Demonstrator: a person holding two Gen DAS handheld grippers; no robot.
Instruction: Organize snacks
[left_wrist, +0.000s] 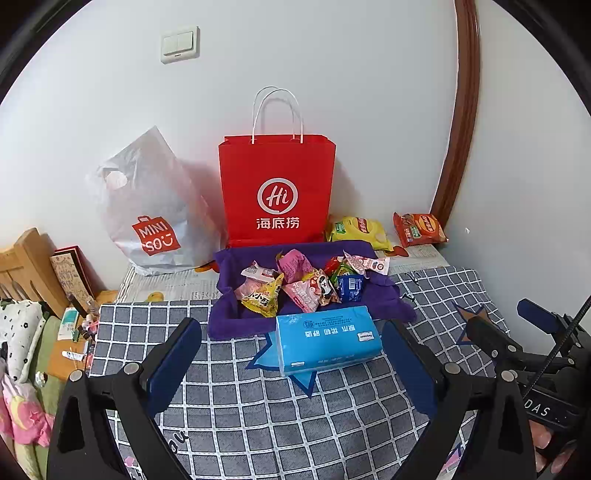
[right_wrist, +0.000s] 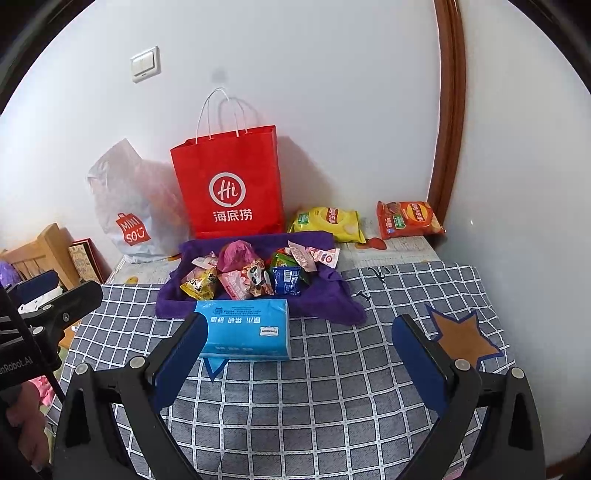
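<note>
We hold both grippers above the near part of a table covered by a grey checked cloth (left_wrist: 258, 406). The left gripper (left_wrist: 291, 365) has its fingers spread wide with nothing between them, and the right gripper (right_wrist: 299, 362) is likewise spread and empty.

The snacks sit toward the far edge. A heap of small wrapped packets (left_wrist: 303, 284) lies on a purple cloth (left_wrist: 229, 321) at the middle. A blue tissue pack (left_wrist: 328, 338) touches that cloth's near edge.

Behind the purple cloth a red paper bag (left_wrist: 277, 184) stands upright against the wall, with a white MINISO plastic bag (left_wrist: 155, 218) beside it at the far left corner. At the far right corner lie a yellow chip bag (right_wrist: 328, 221) and an orange chip bag (right_wrist: 406, 218), slightly apart.
</note>
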